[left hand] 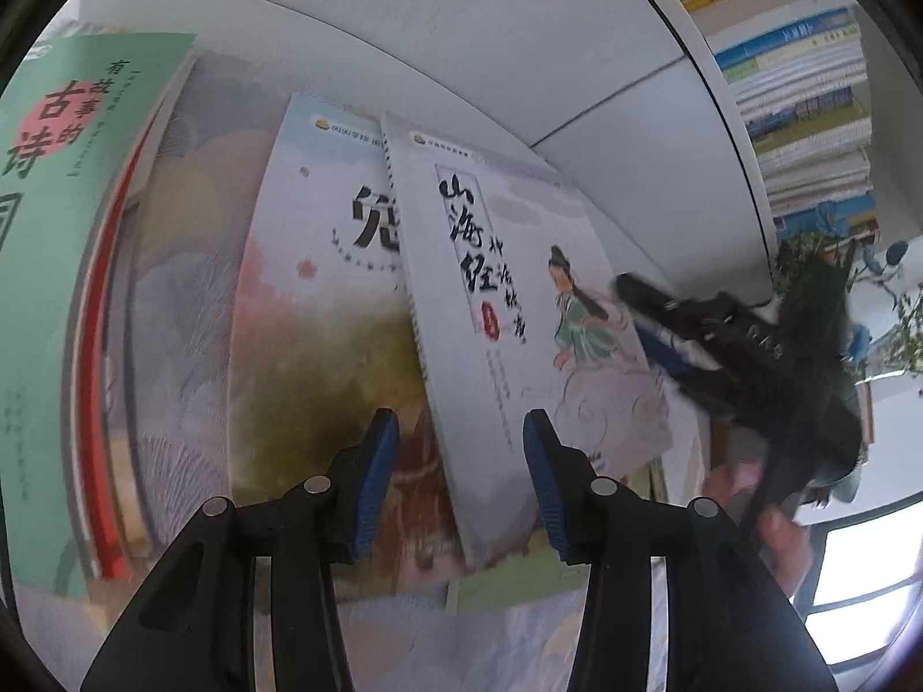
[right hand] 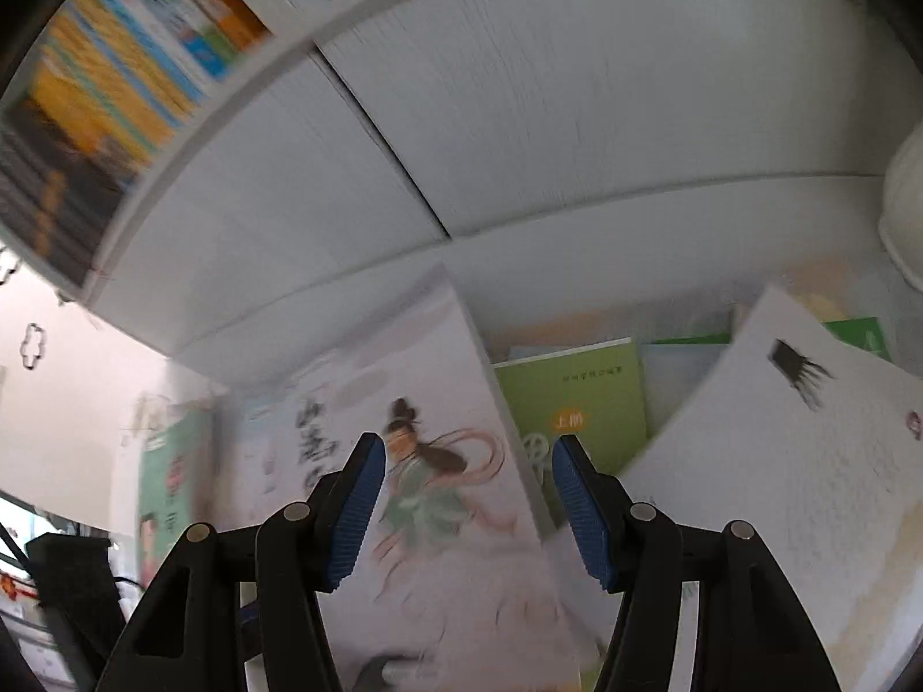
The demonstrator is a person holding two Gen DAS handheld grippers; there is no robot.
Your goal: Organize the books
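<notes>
A white book with black calligraphy and a green-robed figure (left hand: 519, 311) leans tilted inside a white shelf compartment, against another pastel book (left hand: 323, 311). My left gripper (left hand: 461, 478) is open, its blue pads on either side of that book's lower edge. In the left wrist view my right gripper (left hand: 721, 334) is at the book's right edge. In the right wrist view my right gripper (right hand: 467, 507) is open, the same book (right hand: 438, 461) between and beyond its pads. A green book (left hand: 52, 265) stands at the far left.
More books lie in the compartment: a light green one (right hand: 577, 398) and a white one with a black mark (right hand: 796, 461) at the right. A packed shelf of books (left hand: 807, 115) is beside it. A white shelf divider (right hand: 381, 132) runs behind. Artificial blue flowers (left hand: 836, 230) stand at the right.
</notes>
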